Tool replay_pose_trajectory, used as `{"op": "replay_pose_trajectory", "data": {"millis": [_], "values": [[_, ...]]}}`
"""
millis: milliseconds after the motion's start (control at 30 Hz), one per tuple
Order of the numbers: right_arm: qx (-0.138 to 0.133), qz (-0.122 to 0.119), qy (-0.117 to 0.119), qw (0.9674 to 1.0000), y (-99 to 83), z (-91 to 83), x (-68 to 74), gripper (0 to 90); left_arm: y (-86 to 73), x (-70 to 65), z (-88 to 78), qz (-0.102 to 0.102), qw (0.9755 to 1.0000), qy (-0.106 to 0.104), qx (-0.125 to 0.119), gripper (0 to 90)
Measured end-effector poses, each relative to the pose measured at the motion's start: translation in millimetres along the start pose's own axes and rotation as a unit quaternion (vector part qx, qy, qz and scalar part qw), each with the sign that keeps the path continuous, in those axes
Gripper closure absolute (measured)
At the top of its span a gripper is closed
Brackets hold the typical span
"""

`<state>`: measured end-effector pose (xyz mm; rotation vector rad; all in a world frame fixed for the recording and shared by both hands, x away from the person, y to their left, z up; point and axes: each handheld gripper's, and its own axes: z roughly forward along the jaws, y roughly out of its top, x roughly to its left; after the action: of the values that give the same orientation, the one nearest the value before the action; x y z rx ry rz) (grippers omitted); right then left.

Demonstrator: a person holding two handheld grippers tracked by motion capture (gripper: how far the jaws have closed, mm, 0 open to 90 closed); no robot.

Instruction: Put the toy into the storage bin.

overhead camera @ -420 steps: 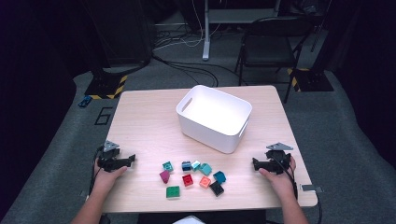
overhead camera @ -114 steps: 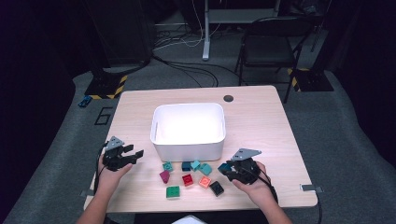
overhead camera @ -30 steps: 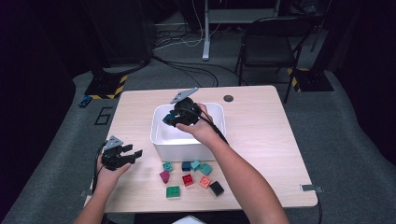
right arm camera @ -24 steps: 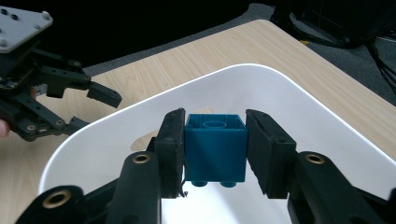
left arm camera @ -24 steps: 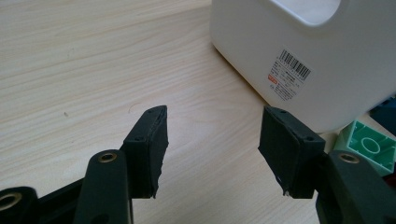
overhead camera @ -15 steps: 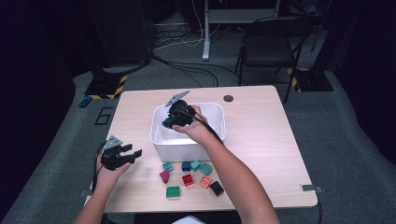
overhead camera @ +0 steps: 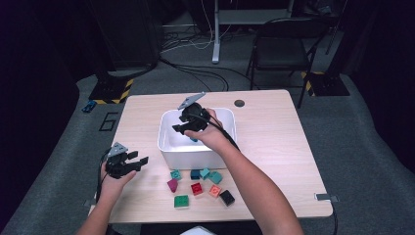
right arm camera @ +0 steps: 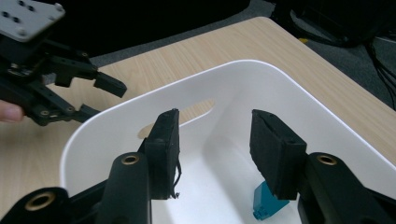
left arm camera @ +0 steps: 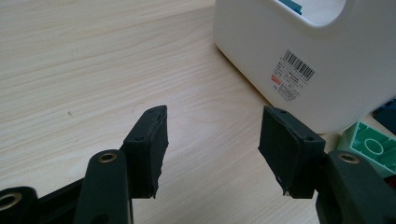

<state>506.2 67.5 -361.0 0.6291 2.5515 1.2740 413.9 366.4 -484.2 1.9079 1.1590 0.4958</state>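
The right gripper (overhead camera: 180, 128) is held over the white bin (overhead camera: 169, 147), its jaws having just been opening, nothing between them. One teal block (right arm camera: 268, 201) lies inside. Seven blocks (overhead camera: 196, 188) remain on the table (overhead camera: 274, 147); the left gripper (overhead camera: 141, 163) waits, jaws apart.

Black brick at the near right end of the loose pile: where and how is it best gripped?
Probably from straight above, jaws across two opposite flat sides of the black brick. It lies flat at the cluster's edge; the orange brick crowds its far-left corner, so close along the freer sides, with the right gripper, now open over the bin.
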Motion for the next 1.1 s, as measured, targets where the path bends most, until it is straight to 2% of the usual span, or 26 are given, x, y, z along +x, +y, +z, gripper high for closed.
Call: {"op": "replay_pose_trajectory", "data": {"millis": [233, 267, 367, 500, 567, 800, 1000, 1100], "values": [[-0.018, -0.017, 0.008, 0.9997, -0.3, -30.0, 13.9, 52.7, -0.1, 0.1, 0.7, 0.003, 1.0, 0.001, 0.003, 41.7], [-0.021, -0.018, 0.009, 0.9996, -1.0, -34.1, 16.0, 52.7, -0.5, -0.2, 1.6, 0.001, 1.0, 0.003, -0.003, 41.7], [-0.031, -0.016, 0.013, 0.9993, -3.6, -46.3, 21.3, 52.7, -0.1, -0.2, 0.3, 0.002, 1.0, 0.003, 0.004, 41.7], [-0.037, -0.021, 0.015, 0.999, -8.9, -59.5, 27.1, 53.0, -0.6, -0.5, 1.9, 0.001, 1.0, 0.004, -0.002, 41.7], [-0.039, -0.023, 0.014, 0.9989, -10.6, -62.6, 28.2, 53.1, -0.2, -0.4, 1.0, 0.002, 1.0, 0.003, 0.004, 41.7], [-0.049, -0.025, 0.021, 0.9983, -30.5, -85.7, 38.5, 53.1, -0.8, -0.2, 1.4, -0.001, 1.0, 0.006, -0.001, 41.7], [-0.051, -0.024, 0.024, 0.9981, -45.8, -94.7, 48.3, 53.1, -1.0, -0.6, 1.3, -0.002, 1.0, 0.006, -0.001, 41.7], [-0.05, -0.031, 0.025, 0.998, -60.9, -99.3, 57.5, 53.1, -0.7, -0.7, 1.0, -0.001, 1.0, 0.006, 0.005, 41.7]]}}
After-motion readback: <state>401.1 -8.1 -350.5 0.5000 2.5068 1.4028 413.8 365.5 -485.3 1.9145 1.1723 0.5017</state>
